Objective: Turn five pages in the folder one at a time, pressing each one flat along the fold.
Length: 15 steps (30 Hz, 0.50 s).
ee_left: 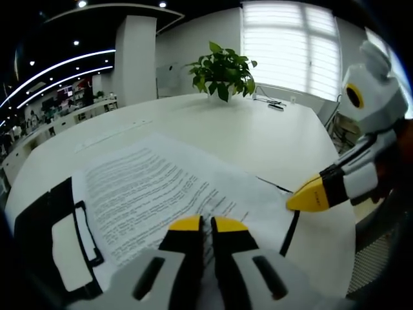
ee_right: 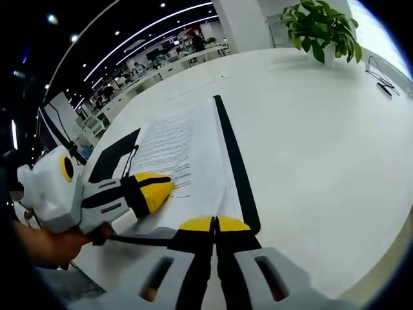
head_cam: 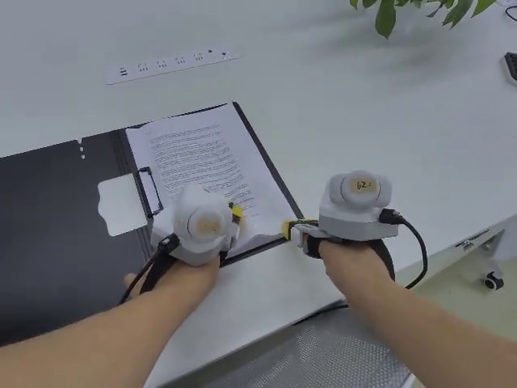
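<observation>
A black folder [head_cam: 48, 226] lies open on the white table, with a printed page [head_cam: 198, 153] on its right half under a metal clip [head_cam: 148, 190]. My left gripper [head_cam: 236, 212] is shut, and its yellow tips rest on the lower part of the page [ee_left: 148, 187]. My right gripper [head_cam: 287, 230] is also shut, its tips at the folder's near right corner beside the black edge [ee_right: 232, 161]. The two grippers' tips lie close together, and each gripper view takes in the other gripper: the left one [ee_right: 155, 186] and the right one [ee_left: 310, 197].
A white power strip [head_cam: 170, 65] lies at the back of the table. A potted plant [head_cam: 412, 10] stands at the far right, near a dark object [head_cam: 510, 66]. The table's front edge runs just under my arms, with a chair wheel [head_cam: 493, 281] beyond it.
</observation>
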Motion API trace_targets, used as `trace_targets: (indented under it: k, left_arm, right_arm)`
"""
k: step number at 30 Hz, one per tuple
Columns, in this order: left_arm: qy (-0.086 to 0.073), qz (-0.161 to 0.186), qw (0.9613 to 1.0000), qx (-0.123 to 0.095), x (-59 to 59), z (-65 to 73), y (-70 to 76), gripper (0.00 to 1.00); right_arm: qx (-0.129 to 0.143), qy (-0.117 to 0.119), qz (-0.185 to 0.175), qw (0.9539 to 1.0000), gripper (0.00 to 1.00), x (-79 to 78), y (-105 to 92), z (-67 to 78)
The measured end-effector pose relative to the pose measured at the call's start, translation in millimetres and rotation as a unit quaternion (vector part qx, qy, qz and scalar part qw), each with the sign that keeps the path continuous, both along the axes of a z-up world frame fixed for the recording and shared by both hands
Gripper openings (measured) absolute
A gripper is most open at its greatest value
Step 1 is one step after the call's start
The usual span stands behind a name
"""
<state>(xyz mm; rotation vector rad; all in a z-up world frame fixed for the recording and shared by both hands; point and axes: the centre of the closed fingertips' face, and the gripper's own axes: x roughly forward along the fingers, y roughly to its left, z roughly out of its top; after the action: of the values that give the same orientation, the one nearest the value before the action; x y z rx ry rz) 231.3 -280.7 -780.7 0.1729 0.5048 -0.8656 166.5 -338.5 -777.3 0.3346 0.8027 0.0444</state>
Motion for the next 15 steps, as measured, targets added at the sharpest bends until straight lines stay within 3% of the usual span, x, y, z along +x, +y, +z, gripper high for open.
trace_targets:
  k: [2, 4, 8, 10, 12, 15]
  left_arm:
    - [0.01, 0.011, 0.9999, -0.004, 0.5, 0.2, 0.4, 0.04]
    - [0.034, 0.03, 0.9988, -0.019, -0.9, 1.0, 0.6, 0.05]
    - [0.057, 0.036, 0.9976, -0.018, -5.4, 3.3, 9.3, 0.05]
    - [0.06, 0.037, 0.9974, -0.015, -8.4, 5.2, 14.4, 0.05]
    - [0.065, 0.037, 0.9969, -0.024, -12.7, 9.0, 19.3, 0.1]
    - [0.05, 0.037, 0.9974, -0.035, -16.8, 20.7, 30.2, 0.17]
  right_arm:
    - [0.0, -0.012, 0.004, 0.9999, 0.0, -0.2, 1.7, 5.6]
    - [0.002, -0.02, 0.005, 0.9998, 0.0, -0.4, 3.5, 10.5]
    - [0.011, -0.038, 0.011, 0.9991, 0.0, 0.8, 10.4, 21.4]
    - [0.014, -0.044, 0.013, 0.9989, 0.0, 0.5, 13.5, 25.3]
    - [0.02, -0.052, 0.014, 0.9983, 0.0, 0.1, 18.3, 31.2]
    - [0.023, -0.067, 0.02, 0.9973, 0.0, 0.1, 25.0, 41.6]
